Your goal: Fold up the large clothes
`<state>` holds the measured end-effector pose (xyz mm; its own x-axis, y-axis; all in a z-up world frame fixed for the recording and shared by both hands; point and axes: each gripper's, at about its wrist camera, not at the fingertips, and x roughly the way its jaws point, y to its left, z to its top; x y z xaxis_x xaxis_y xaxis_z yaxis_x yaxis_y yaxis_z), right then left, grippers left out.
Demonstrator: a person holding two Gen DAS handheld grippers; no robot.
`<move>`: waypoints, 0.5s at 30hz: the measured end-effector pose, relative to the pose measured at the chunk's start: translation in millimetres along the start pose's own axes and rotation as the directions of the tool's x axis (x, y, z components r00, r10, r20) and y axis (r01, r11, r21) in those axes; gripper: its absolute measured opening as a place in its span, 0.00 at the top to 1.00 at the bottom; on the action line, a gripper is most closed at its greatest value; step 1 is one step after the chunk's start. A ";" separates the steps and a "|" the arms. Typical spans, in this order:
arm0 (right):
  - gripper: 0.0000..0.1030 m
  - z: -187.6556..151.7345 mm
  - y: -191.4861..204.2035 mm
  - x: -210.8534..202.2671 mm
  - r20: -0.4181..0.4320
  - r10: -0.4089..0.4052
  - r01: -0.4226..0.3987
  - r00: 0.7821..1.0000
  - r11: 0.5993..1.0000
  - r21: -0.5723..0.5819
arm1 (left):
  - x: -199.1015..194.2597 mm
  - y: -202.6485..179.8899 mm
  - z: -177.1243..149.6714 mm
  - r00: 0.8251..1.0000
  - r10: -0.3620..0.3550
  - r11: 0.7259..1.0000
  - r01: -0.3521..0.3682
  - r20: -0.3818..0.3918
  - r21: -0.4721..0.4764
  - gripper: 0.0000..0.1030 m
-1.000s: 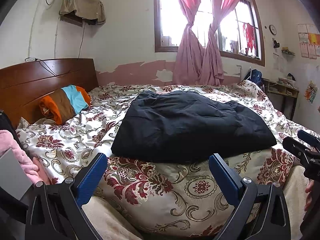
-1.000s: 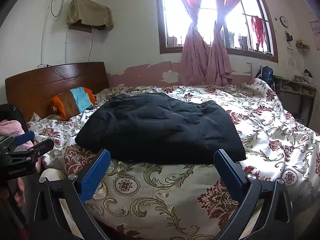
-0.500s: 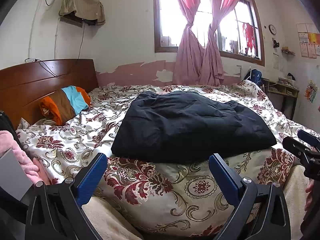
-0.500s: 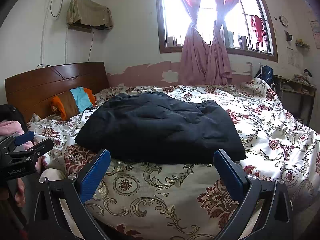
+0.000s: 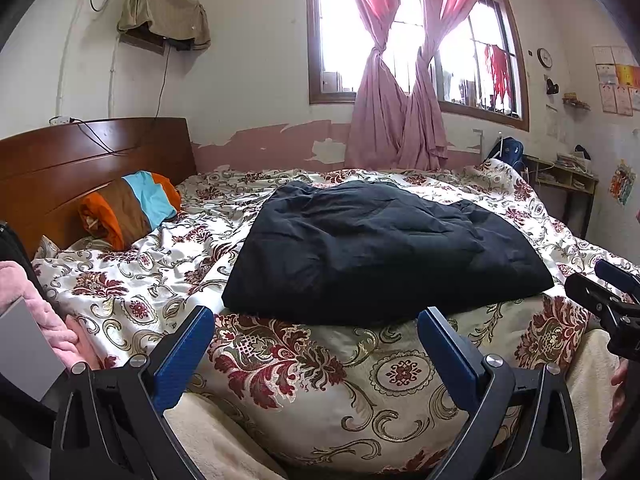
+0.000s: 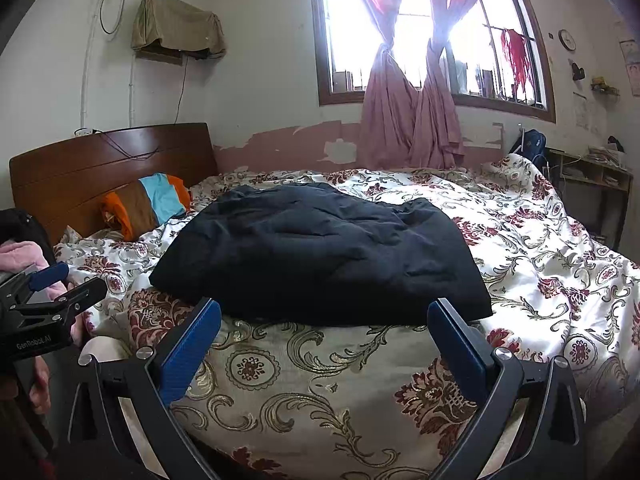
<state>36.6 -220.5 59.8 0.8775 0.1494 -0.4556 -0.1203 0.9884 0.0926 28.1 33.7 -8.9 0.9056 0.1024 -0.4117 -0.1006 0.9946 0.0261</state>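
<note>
A black garment [image 5: 380, 248] lies folded into a thick rectangle on the flowered bedspread [image 5: 160, 272], also seen as the black garment [image 6: 324, 256] in the right wrist view. My left gripper [image 5: 316, 344] is open just short of the garment's near edge, holding nothing. My right gripper [image 6: 326, 338] is open too, level with that same near edge, its blue pads [image 6: 192, 350] wide apart. Each gripper shows at the side of the other's view: the right gripper [image 5: 608, 296] and the left gripper [image 6: 52, 284].
A wooden headboard [image 5: 80, 160] and an orange, brown and blue pillow [image 5: 132, 208] are at the left. Pink curtains [image 5: 396, 120] hang at the window behind the bed. A desk [image 5: 564, 176] stands at the far right. A pink sleeve [image 5: 36, 308] shows at the left edge.
</note>
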 end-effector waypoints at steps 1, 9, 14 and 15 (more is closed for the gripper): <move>0.02 0.0 0.0 0.0 0.000 0.000 0.000 1.000 1.000 0.000 | 0.6 -0.3 0.1 1.000 -0.001 1.000 0.001 -0.001 0.000 0.01; 0.02 0.1 -0.1 -0.1 -0.001 -0.001 0.001 1.000 1.000 0.000 | 1.4 1.2 -0.4 1.000 -0.005 1.000 0.005 -0.004 0.001 0.01; 0.02 -4.2 1.4 1.9 -0.009 -0.006 0.006 1.000 1.000 0.003 | 6.0 3.5 -2.7 0.998 -0.050 0.999 0.050 -0.027 -0.018 0.01; 0.02 -5.1 1.2 3.0 -0.012 -0.006 0.006 1.000 1.000 0.004 | 9.0 4.2 -3.6 0.997 -0.066 0.997 0.064 -0.046 -0.031 0.01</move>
<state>36.8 -218.8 54.1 0.8726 0.1434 -0.4669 -0.1126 0.9892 0.0933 34.3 38.8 -15.8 0.8904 0.0358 -0.4538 -0.0547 0.9981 -0.0285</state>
